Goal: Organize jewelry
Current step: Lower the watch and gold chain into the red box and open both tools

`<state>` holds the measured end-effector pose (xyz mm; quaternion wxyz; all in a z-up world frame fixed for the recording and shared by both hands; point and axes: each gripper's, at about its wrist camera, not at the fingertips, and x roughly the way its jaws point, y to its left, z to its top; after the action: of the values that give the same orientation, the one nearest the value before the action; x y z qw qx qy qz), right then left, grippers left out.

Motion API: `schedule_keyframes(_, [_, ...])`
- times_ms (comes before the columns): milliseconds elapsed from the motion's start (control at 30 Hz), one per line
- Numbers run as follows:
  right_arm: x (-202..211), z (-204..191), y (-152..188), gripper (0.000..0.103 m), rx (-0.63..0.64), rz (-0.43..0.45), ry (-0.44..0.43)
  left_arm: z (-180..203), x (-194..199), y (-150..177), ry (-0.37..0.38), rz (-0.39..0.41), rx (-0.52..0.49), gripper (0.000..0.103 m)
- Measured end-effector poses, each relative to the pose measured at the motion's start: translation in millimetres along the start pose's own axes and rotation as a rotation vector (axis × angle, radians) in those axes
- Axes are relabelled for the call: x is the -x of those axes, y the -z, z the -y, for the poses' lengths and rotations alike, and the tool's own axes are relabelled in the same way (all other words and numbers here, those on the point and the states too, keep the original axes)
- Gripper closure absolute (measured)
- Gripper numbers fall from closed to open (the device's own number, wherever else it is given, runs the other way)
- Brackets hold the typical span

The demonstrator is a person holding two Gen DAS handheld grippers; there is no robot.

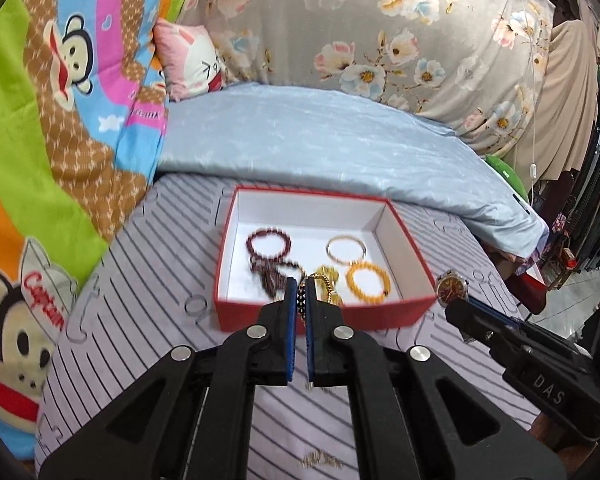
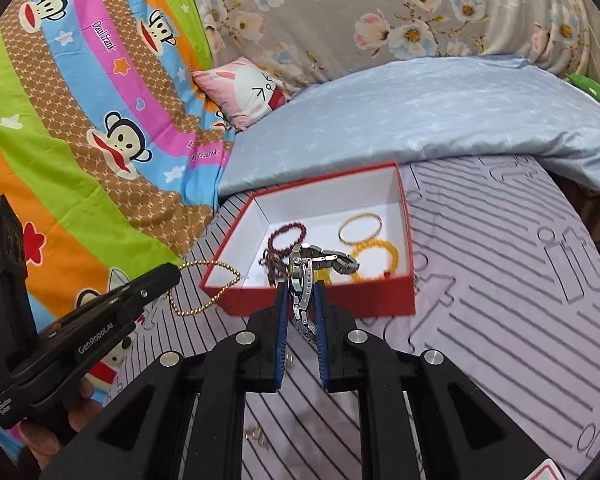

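Left fingers: pinched on a gold bead chain, held above the near wall of the red box.
Right fingers: clamped on a silver watch, raised at the box's near edge.
Box contents: maroon bracelet, gold bangle, yellow bracelet.

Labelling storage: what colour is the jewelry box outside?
Red outside, white inside; the box shows best in the left wrist view.

Both tongs, left gripper & right gripper: black arms w/ round silver screws, blue pads inside the tips, white letters on the sides.
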<state>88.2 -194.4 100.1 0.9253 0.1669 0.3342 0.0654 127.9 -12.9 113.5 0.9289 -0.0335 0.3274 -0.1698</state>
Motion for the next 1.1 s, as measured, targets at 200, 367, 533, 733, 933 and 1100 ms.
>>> schedule_keyframes(200, [-28, 0, -29, 0.091, 0.012, 0.006, -0.011, 2, -32, -34, -0.059, 0.017, -0.034, 0.100])
schedule_keyframes(367, [-65, 10, -46, 0.091, -0.019, -0.027, -0.031, -2, -70, -48, -0.073, -0.015, -0.038, 0.100])
schedule_keyframes(533, [-95, 16, -53, 0.091, -0.015, -0.055, -0.013, 4, -107, -50, -0.072, -0.050, -0.054, 0.100])
schedule_keyframes(733, [-126, 24, -55, 0.091, -0.007, -0.092, 0.017, 11, -143, -47, -0.077, -0.093, -0.069, 0.100])
schedule_keyframes(933, [-143, 29, -54, 0.090, -0.005, -0.109, 0.047, 9, -164, -46, -0.085, -0.123, -0.066, 0.099])
schedule_keyframes(1100, [-145, 29, -56, 0.087, 0.011, -0.096, 0.088, 7, -172, -44, -0.102, -0.128, -0.062, 0.097])
